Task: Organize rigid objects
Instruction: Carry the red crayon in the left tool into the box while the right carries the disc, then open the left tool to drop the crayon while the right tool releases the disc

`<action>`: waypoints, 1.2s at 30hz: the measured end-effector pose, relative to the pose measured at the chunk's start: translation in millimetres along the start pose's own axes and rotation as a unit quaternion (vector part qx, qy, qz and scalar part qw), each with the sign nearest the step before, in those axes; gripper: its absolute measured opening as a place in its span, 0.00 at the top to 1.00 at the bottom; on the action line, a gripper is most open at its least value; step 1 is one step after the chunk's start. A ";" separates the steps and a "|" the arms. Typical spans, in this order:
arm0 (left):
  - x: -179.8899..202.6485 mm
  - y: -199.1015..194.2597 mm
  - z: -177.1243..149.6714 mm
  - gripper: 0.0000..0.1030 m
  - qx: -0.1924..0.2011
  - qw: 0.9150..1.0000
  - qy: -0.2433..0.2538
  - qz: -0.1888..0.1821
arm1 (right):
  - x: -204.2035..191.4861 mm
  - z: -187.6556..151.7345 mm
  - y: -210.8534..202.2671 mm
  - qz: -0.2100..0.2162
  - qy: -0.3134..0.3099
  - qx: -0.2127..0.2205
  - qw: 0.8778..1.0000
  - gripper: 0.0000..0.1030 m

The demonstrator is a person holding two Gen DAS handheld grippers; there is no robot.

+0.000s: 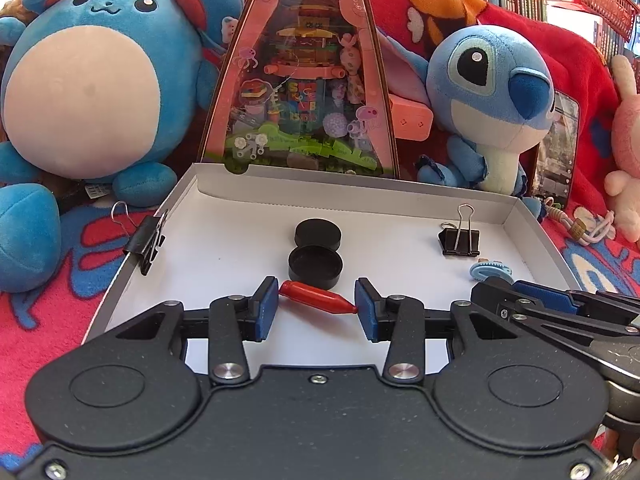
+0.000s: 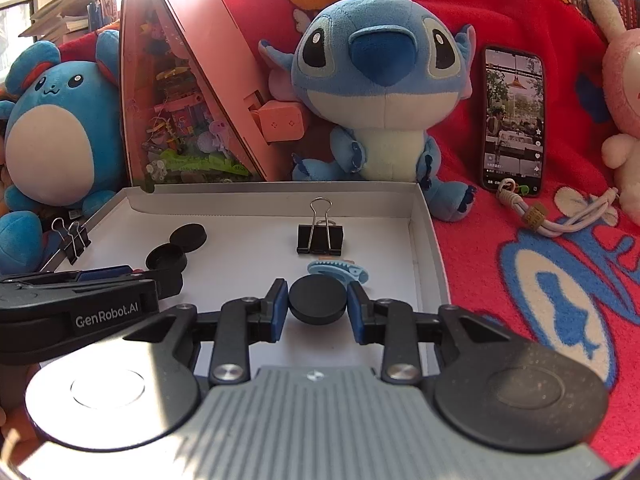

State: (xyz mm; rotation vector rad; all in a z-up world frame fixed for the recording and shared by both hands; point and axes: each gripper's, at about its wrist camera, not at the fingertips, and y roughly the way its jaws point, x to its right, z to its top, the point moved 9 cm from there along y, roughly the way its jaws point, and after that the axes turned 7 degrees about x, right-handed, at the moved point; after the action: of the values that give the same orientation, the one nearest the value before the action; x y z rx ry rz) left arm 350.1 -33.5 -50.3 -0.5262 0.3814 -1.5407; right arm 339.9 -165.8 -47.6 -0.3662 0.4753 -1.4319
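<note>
The shallow white cardboard box [image 1: 520, 216] is taken as the landmark. Nearest its front edge, two items are held above the floor. The left gripper [image 1: 316, 307] is closed at a narrow setting on a red bullet-shaped plastic piece [image 1: 318, 298]; the long axis of the piece runs straight across from pad to pad, tip against the right-side pad. The right gripper [image 2: 318, 304] is clamped on a black round plastic disc [image 2: 318, 304], held edge to edge, towards the box's right wall.

Just beyond the red piece, near the box centre, a black round cap [image 1: 315, 266] lies hollow side up, touching a second black disc [image 1: 318, 234] behind it. It is judged that the red piece is to be set down beside these, so the left hand is the nearer one.

Just beyond the held disc a pale blue toothed clip [image 2: 338, 270] is partly hidden; its full shape cannot be made out. Behind it stands a black metal binder clip [image 2: 320, 236]. A second black binder clip [image 1: 146, 240] is fastened on the box's left wall.

Whether either held item touches the box floor cannot be determined.
</note>
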 end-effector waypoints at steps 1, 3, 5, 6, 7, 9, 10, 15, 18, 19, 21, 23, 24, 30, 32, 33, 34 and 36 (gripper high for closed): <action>0.5 0.0 -0.3 0.61 0.000 1.000 0.003 0.001 | 0.3 -0.3 0.5 0.000 0.002 -0.001 1.000 0.64; 0.9 0.2 -0.4 0.61 0.000 1.000 0.007 0.002 | 1.2 -0.9 1.6 -0.002 0.005 -0.002 1.000 0.64; 0.7 0.3 -0.5 0.61 0.001 1.000 0.008 0.002 | 1.4 -1.9 2.7 -0.001 0.008 -0.004 1.000 0.64; 0.4 0.3 -0.5 0.61 0.001 1.000 0.008 0.002 | 1.4 -2.3 3.2 -0.001 0.009 -0.005 1.000 0.64; 0.2 0.4 -0.5 0.61 0.000 1.000 0.008 0.001 | 1.3 -2.5 3.7 -0.001 0.009 -0.006 1.000 0.64; 0.0 0.6 -0.5 0.61 0.000 1.000 0.009 0.002 | 0.7 -2.5 3.8 -0.003 0.009 -0.005 1.000 0.64; 0.2 0.6 -0.5 0.61 0.000 1.000 0.009 0.002 | 0.4 -2.5 3.9 -0.002 0.008 -0.005 1.000 0.64; -0.4 0.6 0.1 0.61 0.001 1.000 0.005 0.001 | -0.1 -2.6 4.2 -0.002 0.005 -0.006 1.000 0.64; -0.8 0.5 0.5 0.61 0.000 1.000 0.004 0.001 | 0.3 -2.8 4.2 -0.003 0.005 -0.005 1.000 0.64; -0.8 0.2 0.4 0.61 -0.001 1.000 0.004 0.000 | 0.2 -2.8 3.9 -0.003 0.004 -0.005 1.000 0.62; -0.6 -1.1 0.3 0.60 -0.001 1.000 0.005 -0.002 | 0.2 -2.5 3.3 -0.003 0.005 -0.004 1.000 0.60; 0.0 -3.3 0.2 0.60 0.000 1.000 0.008 -0.005 | 1.4 -1.9 1.3 -0.003 0.010 -0.001 1.000 0.55; 0.6 -5.4 0.6 0.59 0.001 1.000 0.011 -0.005 | 1.7 -1.6 0.2 -0.001 0.013 0.000 1.000 0.53; 1.6 -21.1 5.3 0.43 0.017 1.000 0.022 -0.009 | 1.9 1.8 -11.2 0.005 0.010 0.011 1.000 0.39; -0.4 -26.4 6.9 0.35 0.021 0.999 0.024 -0.008 | 3.8 3.3 -15.4 0.007 0.013 0.013 1.000 0.35; -1.7 -28.8 7.5 0.33 0.023 0.999 0.023 -0.009 | 5.3 3.8 -17.7 0.009 0.017 0.014 1.000 0.34; -2.6 -31.5 7.8 0.30 0.024 0.999 0.022 -0.012 | 6.6 4.3 -19.7 0.010 0.020 0.016 1.000 0.31; -2.9 -38.1 7.8 0.29 0.027 0.999 0.024 -0.020 | 9.3 5.6 -26.4 0.014 0.024 0.021 0.999 0.27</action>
State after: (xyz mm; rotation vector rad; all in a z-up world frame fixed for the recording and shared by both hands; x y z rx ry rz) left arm 322.4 -28.3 -23.4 -0.4573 0.3676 -1.6006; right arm 321.1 -178.1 -30.1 -0.2901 0.4861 -1.4231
